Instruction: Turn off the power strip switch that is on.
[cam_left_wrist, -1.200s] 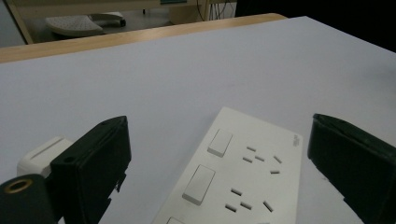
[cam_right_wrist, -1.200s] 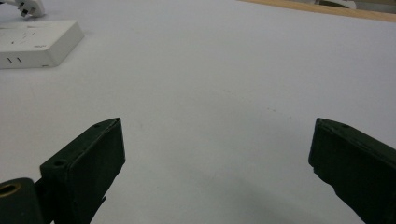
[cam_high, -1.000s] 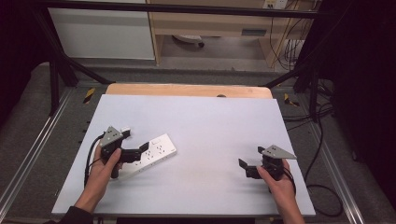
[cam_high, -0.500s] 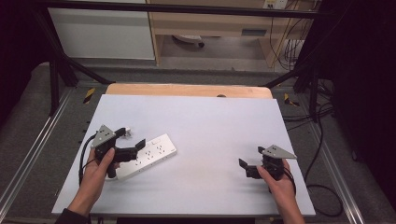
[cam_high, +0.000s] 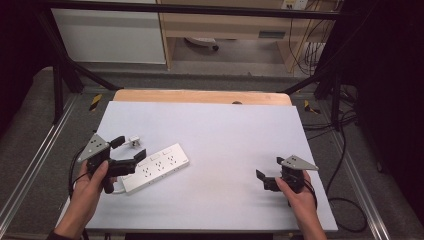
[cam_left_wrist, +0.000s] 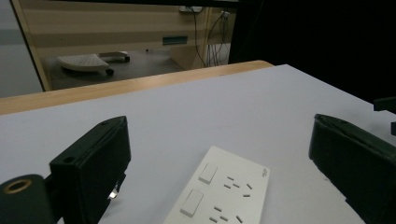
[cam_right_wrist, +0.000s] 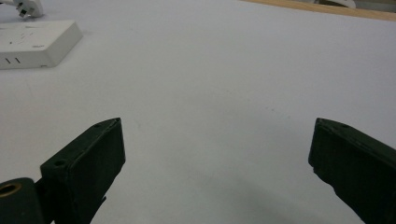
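Observation:
A white power strip (cam_high: 155, 167) lies slanted on the left part of the white table (cam_high: 225, 130). In the left gripper view its end with two switches (cam_left_wrist: 224, 191) sits low between my jaws. A small white plug (cam_high: 134, 141) lies just beyond the strip's near end. My left gripper (cam_high: 129, 149) is open over that end, its jaws standing wide apart (cam_left_wrist: 219, 123) with nothing held. My right gripper (cam_high: 269, 169) is open too, low over bare table at the right (cam_right_wrist: 218, 123). From there the strip (cam_right_wrist: 32, 42) and the plug (cam_right_wrist: 25, 7) show far off.
A wooden edge (cam_high: 200, 96) runs along the table's far side. Metal rails (cam_high: 35, 165) flank the table. Cables (cam_high: 345, 200) trail on the floor at the right. A white cabinet (cam_high: 107, 35) and a wooden shelf unit (cam_high: 225, 25) stand behind.
My left gripper has drawn back a little to the left, toward the strip's near end. The right gripper, the strip and the plug have stayed put.

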